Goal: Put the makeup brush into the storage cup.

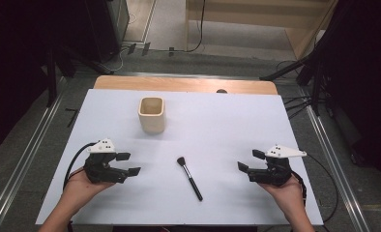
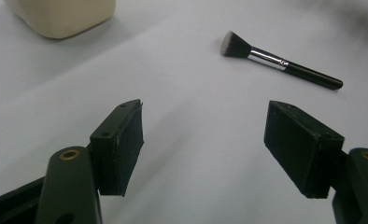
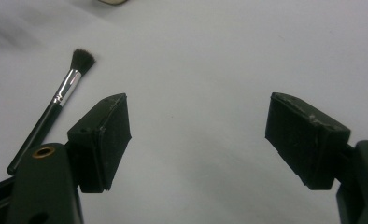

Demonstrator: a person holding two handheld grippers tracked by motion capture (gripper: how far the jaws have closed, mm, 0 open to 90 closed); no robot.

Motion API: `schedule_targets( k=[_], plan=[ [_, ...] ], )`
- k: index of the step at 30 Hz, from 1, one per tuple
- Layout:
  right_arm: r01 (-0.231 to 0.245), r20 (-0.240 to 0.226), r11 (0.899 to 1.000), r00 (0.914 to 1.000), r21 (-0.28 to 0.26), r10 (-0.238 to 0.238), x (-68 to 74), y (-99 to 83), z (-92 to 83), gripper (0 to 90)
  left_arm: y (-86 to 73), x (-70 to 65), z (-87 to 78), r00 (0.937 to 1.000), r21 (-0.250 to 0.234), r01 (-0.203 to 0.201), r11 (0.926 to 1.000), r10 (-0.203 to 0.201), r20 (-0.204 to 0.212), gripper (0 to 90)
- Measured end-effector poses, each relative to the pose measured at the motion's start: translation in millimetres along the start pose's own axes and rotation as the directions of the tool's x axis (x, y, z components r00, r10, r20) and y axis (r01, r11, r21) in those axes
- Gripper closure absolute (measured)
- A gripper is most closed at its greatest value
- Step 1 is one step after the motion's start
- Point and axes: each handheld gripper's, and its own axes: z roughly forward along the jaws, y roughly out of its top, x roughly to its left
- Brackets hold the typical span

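Here cup (image 2: 60, 16) top cut off; brush (image 2: 280, 61) whole.

A makeup brush (image 1: 189, 178) lies flat on the white surface (image 1: 227, 125), between the two claws and apart from both. It has a slim black handle, a silver ferrule and a short dark bristle head. The bristles point toward the far side, the handle angling back and to the right.
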Motion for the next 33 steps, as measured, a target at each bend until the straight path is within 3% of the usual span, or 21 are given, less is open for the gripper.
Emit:
schedule_targets(
  k=[33],
  plan=[
    [0.002, -0.032, 1.000, 0.9995, -0.011, -0.002, 3.5, 1.4, 1.6, 24.6, -1.6, -0.7, 1.1, 0.9992, 0.001, -0.040, 0.9992, 0.040, -0.004, 28.7]
  ],
)
